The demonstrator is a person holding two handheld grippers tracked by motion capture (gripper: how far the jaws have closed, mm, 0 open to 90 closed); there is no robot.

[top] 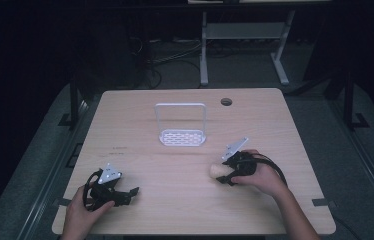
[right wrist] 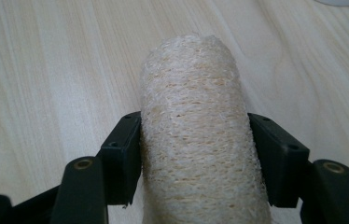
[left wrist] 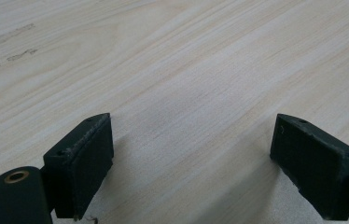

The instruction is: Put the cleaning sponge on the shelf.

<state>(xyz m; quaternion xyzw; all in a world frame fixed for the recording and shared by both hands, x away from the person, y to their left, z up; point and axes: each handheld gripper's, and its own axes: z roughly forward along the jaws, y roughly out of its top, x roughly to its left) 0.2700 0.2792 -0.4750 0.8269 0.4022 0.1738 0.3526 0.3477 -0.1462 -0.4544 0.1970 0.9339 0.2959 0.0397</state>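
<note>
A beige loofah sponge (right wrist: 193, 135), roll-shaped and fibrous, lies between the jaws of my right gripper (right wrist: 195, 149), which press against both its sides. From above, the loofah (top: 218, 170) pokes out left of the right gripper (top: 230, 172) at the table's right front. My left gripper (top: 130, 195) rests at the left front, held by a hand. Its jaws stand wide apart over bare wood, and the left gripper (left wrist: 191, 154) holds nothing. A white wire rack (top: 181, 125) with a slotted base stands upright at the table's middle rear.
The light wooden table (top: 175, 210) has a round cable hole (top: 226, 102) near its back right. Dark floor, cables and a white desk frame (top: 204, 50) lie beyond the far edge. Faint marks (left wrist: 9, 44) show on the wood ahead of the left gripper.
</note>
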